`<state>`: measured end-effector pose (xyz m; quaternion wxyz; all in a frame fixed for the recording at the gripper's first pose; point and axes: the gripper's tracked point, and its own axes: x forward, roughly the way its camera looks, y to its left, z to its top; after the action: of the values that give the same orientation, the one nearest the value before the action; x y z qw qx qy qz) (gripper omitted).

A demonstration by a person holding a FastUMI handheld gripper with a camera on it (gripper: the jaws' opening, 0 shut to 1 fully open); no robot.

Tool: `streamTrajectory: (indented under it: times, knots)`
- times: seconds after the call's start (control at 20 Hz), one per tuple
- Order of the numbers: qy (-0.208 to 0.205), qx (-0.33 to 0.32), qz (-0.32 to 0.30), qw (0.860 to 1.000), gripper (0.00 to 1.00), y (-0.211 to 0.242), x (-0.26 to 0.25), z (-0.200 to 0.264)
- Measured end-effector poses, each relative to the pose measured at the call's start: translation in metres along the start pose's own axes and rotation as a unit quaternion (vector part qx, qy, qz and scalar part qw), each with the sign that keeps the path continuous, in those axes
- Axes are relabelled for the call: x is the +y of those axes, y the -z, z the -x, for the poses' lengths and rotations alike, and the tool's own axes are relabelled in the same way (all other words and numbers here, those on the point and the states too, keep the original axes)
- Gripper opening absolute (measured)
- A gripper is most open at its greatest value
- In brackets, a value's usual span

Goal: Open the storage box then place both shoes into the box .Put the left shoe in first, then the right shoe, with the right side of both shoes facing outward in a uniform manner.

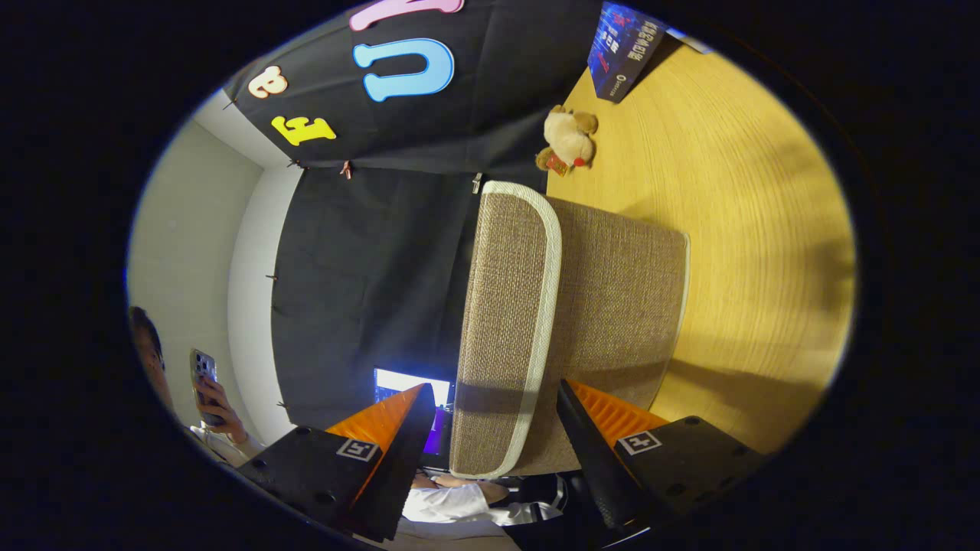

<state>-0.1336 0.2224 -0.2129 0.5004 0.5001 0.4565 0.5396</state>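
The view is rolled on its side, so the wooden table [750,229] rises beside the storage box. The box [612,321] is brown woven fabric, and its lid [505,321], edged with pale trim, lies shut on it. My gripper [494,386] is open at the near end of the box. The lid's trimmed edge stands between my two fingers. One finger is on the lid's outer face and the other on the box's side wall. A small gap shows on the lid's outer side, so the fingers are not pressing on it.
A small tan plush toy [570,141] lies on the table beyond the box, with a dark blue carton [624,50] farther back. Past the black cloth, a person holds a phone [203,379] near a lit screen [409,383]. A white sleeve [452,505] shows beneath my fingers.
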Motion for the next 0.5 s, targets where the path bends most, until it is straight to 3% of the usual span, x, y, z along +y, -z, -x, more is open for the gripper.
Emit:
streamTrajectory:
  times: [0.15,0.35,0.4,0.5]
  knots:
    - [-0.044,-0.001,-0.042,0.998,0.95,-0.003,0.005,-0.004]
    - [-0.038,-0.006,-0.068,0.997,0.23,-0.002,-0.004,-0.001]
    - [-0.047,-0.012,-0.068,0.996,0.09,-0.004,0.004,0.002]
    - [-0.074,-0.016,-0.066,0.995,0.05,0.001,0.03,0.005]
